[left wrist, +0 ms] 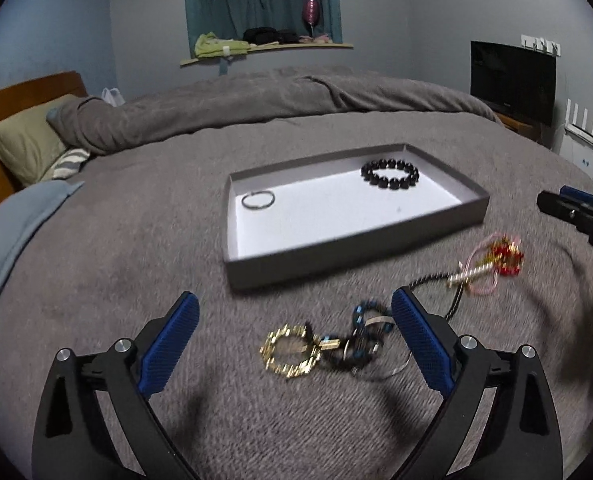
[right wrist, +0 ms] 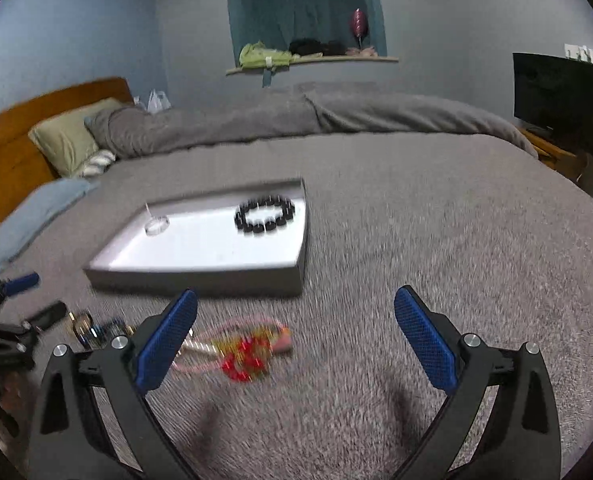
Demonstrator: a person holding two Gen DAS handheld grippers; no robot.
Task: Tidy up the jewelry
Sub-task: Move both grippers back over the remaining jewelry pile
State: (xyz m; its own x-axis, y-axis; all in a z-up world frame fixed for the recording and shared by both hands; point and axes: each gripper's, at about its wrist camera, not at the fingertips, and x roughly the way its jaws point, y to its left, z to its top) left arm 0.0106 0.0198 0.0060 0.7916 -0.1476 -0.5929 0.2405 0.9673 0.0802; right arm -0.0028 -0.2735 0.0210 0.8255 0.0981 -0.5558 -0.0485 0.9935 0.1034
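Note:
A shallow grey box [left wrist: 376, 248] [right wrist: 200, 278] lies on the grey bed cover. Inside it lie a black bead bracelet [left wrist: 390, 174] [right wrist: 265, 215] and a thin silver ring bangle [left wrist: 258, 200] [right wrist: 157, 226]. In front of the box lies a heap of jewelry: a gold link bracelet [left wrist: 290, 354], a blue and black piece [left wrist: 362, 334], and a red and pink beaded piece [left wrist: 496, 260] [right wrist: 244, 350]. My left gripper [left wrist: 295, 334] is open above the gold bracelet, holding nothing. My right gripper [right wrist: 295, 336] is open over the cover just right of the red piece, holding nothing.
The bed has a wooden headboard [left wrist: 0, 120] and pillows [left wrist: 28, 140] at the left, with a bunched duvet [left wrist: 256, 100] behind the box. A dark screen [left wrist: 512, 80] stands at the right. The right gripper's tip [left wrist: 576, 212] shows at the left view's right edge.

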